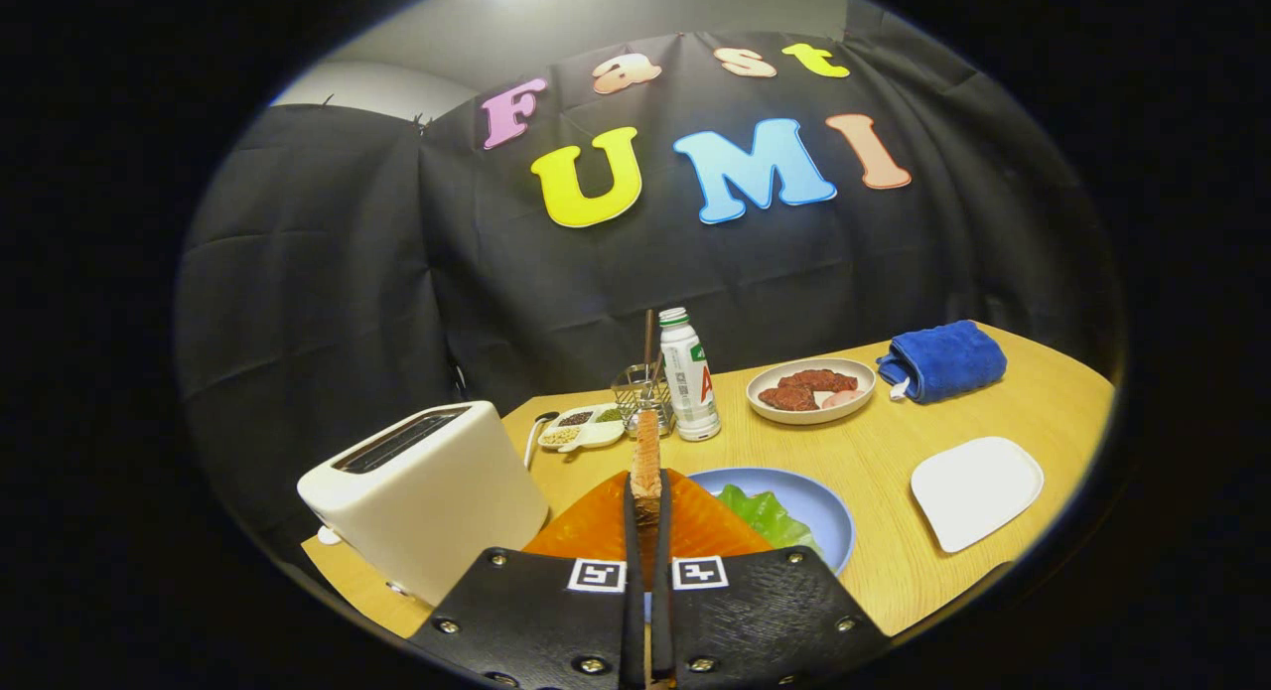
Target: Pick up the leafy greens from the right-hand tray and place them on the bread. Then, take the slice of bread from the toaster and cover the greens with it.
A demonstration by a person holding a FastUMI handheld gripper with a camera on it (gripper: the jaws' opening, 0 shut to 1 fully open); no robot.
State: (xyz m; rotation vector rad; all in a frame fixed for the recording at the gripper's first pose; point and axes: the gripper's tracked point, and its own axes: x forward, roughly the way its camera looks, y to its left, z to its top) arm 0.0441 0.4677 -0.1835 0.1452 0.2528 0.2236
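Observation:
My gripper [646, 482] is shut on a slice of bread [646, 447], held upright and edge-on between the fingers [596, 531]. It hangs above the table, just right of the white toaster [427, 491], whose slots look dark. Below and a little right of the fingers lies a blue plate [829, 516] with the leafy greens [765, 516] on it. The fingers hide the plate's left part and whatever lies under the greens.
A square white tray [978, 491] lies to the right of the blue plate. Beyond are a plate of meat [811, 389], a folded blue towel [943, 360], a white bottle [690, 387], a wire holder [635, 392] and a small condiment dish [581, 427].

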